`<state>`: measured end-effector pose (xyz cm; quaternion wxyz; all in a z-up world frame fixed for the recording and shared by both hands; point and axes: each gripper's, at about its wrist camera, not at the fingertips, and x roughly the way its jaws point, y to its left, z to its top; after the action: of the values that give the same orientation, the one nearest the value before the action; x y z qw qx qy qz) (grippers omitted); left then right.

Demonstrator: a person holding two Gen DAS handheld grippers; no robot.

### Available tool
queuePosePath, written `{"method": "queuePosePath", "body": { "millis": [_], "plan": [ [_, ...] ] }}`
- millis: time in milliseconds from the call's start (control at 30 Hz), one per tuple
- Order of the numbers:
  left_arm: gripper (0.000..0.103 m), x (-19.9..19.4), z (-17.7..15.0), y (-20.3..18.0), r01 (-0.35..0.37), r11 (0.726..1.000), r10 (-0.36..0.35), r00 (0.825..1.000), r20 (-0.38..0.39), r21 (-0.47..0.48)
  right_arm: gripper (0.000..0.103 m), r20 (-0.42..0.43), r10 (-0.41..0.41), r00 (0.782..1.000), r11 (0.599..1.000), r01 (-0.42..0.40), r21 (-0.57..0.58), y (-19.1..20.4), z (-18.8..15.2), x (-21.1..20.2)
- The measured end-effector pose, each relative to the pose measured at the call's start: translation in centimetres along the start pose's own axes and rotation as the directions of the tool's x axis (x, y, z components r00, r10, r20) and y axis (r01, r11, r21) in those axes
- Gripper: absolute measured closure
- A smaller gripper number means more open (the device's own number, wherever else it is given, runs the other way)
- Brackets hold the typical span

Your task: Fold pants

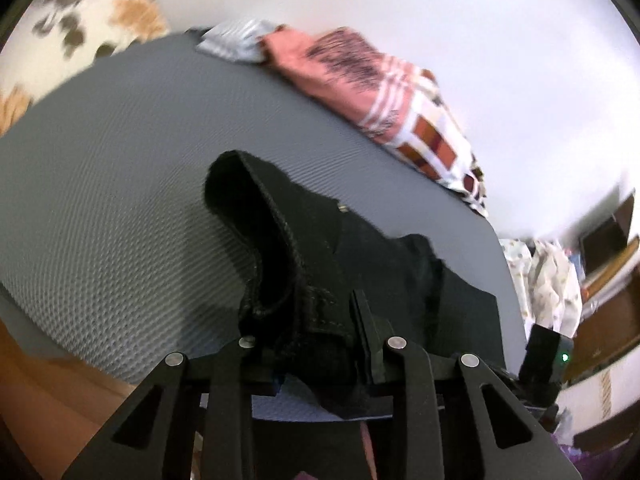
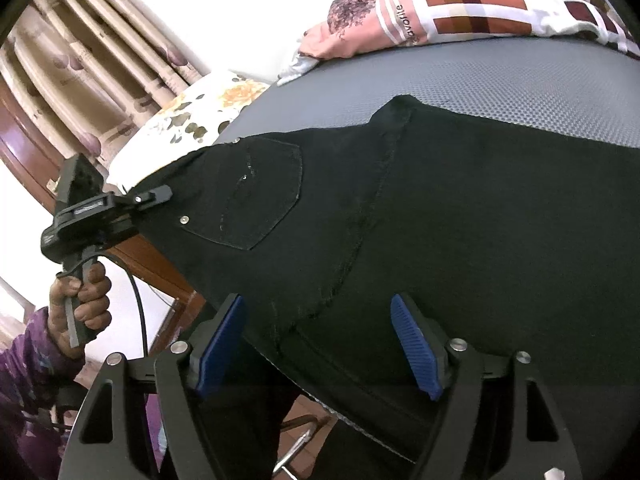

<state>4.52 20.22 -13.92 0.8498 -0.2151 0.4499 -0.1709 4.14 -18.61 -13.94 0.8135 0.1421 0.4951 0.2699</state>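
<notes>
Gripping the waistband, the left gripper [image 1: 320, 332] held the black pants [image 2: 460, 216] on the grey mat [image 2: 460, 76]. Their length ran rightward from that grip, seemingly past the mat's near edge, where the right gripper [image 2: 320, 344] waited open just short of the fabric.

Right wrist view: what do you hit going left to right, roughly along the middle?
Person's hand on the handle → left claw clamped on the waistband → back pocket → centre seam of the black pants, which run on to the right edge.
</notes>
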Motion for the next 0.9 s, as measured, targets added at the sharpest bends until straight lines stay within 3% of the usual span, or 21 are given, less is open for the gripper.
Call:
{"method": "queuePosePath", "body": {
  "millis": [267,467,667,800,900],
  "plan": [
    [0.075,-1.0,0.8,-7.9,0.077,0.988,-0.082,0.996,0.030,0.131,0.030,0.082,0.000,0.997,0.995,-0.008,0.099,-2.6,0.6,-2.9],
    [0.075,0.7,0.4,-16.4,0.204,0.945,-0.207,0.978,-0.016,0.257,0.030,0.152,-0.043,0.987,0.988,0.020,0.152,-5.7,0.2,-6.9],
    [0.075,6.6,-2.1,-24.9,0.364,0.860,-0.317,0.930,-0.185,0.358,0.030,0.206,-0.056,0.977,0.972,0.006,0.236,-9.7,-1.2,-11.7],
    [0.075,13.1,-5.0,-28.3,0.425,0.812,-0.308,0.894,-0.325,0.400,0.028,0.226,-0.054,0.973,0.953,-0.018,0.302,-12.5,-2.9,-14.3],
    [0.075,16.4,-7.0,-29.7,0.437,0.788,-0.275,0.880,-0.388,0.433,0.028,0.249,-0.033,0.968,0.933,-0.059,0.354,-14.2,-4.4,-15.6]
  ]
}}
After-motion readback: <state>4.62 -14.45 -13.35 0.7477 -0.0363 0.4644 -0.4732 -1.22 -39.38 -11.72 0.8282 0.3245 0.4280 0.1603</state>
